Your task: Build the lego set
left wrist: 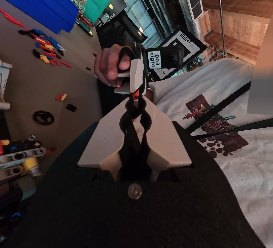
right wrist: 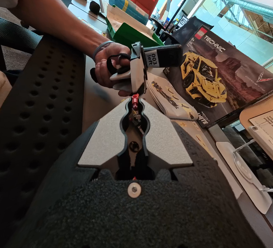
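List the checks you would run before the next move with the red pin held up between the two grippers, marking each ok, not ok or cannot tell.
1. Red pin clamped in the right gripper: ok.
2. Left gripper lined up tip to tip with the pin: ok.
3. Left gripper holding a mating part: cannot tell.
4. Instruction booklet lying open: ok.
5. Loose pieces in view for the next pick: ok.

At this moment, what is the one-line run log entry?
left gripper: shut on red pin | right gripper: shut on red pin | grippers tip to tip above table
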`<state>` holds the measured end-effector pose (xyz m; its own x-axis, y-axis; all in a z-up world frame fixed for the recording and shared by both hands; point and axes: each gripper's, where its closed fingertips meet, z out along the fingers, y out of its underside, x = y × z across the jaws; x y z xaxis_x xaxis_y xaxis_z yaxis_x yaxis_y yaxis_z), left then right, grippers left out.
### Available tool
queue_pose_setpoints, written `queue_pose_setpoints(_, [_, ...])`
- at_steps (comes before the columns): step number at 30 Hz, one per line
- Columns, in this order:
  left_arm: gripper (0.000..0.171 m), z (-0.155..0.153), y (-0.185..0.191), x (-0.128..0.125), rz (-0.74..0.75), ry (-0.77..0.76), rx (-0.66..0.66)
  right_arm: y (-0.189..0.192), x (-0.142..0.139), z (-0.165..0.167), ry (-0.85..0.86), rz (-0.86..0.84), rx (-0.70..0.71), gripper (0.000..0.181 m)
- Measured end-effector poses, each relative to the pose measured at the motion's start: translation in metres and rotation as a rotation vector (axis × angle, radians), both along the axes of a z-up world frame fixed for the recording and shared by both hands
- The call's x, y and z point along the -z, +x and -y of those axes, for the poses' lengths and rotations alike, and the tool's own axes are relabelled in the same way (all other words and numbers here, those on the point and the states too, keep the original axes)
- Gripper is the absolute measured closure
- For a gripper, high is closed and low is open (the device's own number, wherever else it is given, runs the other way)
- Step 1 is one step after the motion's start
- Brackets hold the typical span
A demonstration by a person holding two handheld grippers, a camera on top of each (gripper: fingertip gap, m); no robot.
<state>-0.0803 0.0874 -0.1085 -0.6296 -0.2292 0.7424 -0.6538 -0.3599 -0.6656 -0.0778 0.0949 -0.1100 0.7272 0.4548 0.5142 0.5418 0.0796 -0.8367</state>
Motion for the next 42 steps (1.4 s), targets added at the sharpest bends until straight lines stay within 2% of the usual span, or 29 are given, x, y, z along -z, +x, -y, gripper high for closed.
queue_pose_setpoints(7, [0.168,-0.001,0.0,-0.002,-0.017,-0.049,0.007,-0.002,-0.004,-0.004,0.048,-0.01,0.009,0.174])
queue_pose_setpoints(12, [0.168,0.001,0.001,0.001,-0.023,-0.034,0.004,0.0,-0.001,-0.003,0.03,-0.023,0.001,0.175])
queue_pose_setpoints(14, [0.169,0.006,0.001,0.004,-0.007,0.019,0.004,0.001,0.003,0.001,-0.004,-0.018,0.0,0.175])
queue_pose_setpoints(16, [0.167,0.011,0.001,0.014,0.032,0.16,-0.018,0.003,0.007,0.013,-0.045,-0.032,0.013,0.174])
queue_pose_setpoints(18, [0.152,0.009,0.01,0.032,0.106,0.41,-0.11,0.02,0.008,0.029,-0.07,-0.086,0.064,0.175])
queue_pose_setpoints(20, [0.152,0.005,0.024,0.046,0.184,0.641,-0.185,0.045,0.006,0.04,-0.077,-0.195,0.142,0.174])
queue_pose_setpoints(23, [0.155,-0.001,0.05,0.066,0.171,0.9,-0.25,0.081,0.007,0.045,-0.044,-0.343,0.271,0.175])
queue_pose_setpoints(26, [0.155,-0.007,0.068,0.079,0.161,1.09,-0.223,0.093,0.001,0.046,0.007,-0.35,0.329,0.175])
queue_pose_setpoints(30, [0.155,-0.01,0.084,0.082,0.162,1.215,-0.109,0.092,0.003,0.047,-0.003,-0.378,0.309,0.175])
queue_pose_setpoints(36, [0.159,0.007,0.087,0.095,0.122,1.214,0.144,0.095,-0.002,0.051,0.022,-0.421,0.296,0.175])
queue_pose_setpoints(42, [0.159,0.009,0.088,0.104,0.111,1.242,0.209,0.095,-0.002,0.052,0.015,-0.454,0.28,0.175])
